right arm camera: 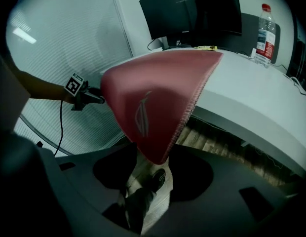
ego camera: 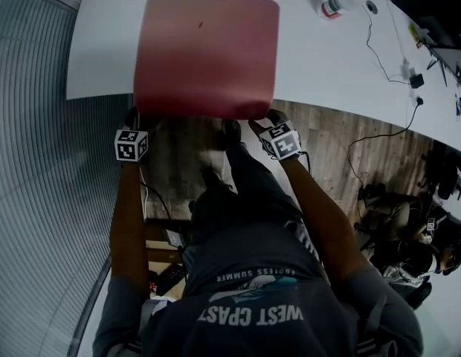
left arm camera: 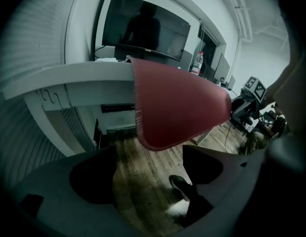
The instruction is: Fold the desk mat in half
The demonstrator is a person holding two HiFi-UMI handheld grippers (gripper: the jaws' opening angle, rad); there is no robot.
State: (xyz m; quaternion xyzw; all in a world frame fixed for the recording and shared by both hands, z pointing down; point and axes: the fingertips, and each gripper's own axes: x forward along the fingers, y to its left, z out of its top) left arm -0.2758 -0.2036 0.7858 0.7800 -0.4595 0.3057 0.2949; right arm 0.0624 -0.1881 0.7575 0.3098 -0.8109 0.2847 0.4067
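left gripper (left arm camera: 148,174) jaws wide open, nothing in them. mat (left arm camera: 177,107) corner hangs just above the gap, no contact visible. right gripper (right arm camera: 153,174) jaws also apart; the other near corner droops down to the gap between them, not pinched. the red mat lies flat on the white table (ego camera: 327,58), near edge overhanging the table edge, one gripper below each near corner. bottle (ego camera: 338,4) at far right, well clear of the mat.

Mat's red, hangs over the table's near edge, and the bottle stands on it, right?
No. The bottle stands on the bare table, apart from the mat, as the head view shows. The rest holds.
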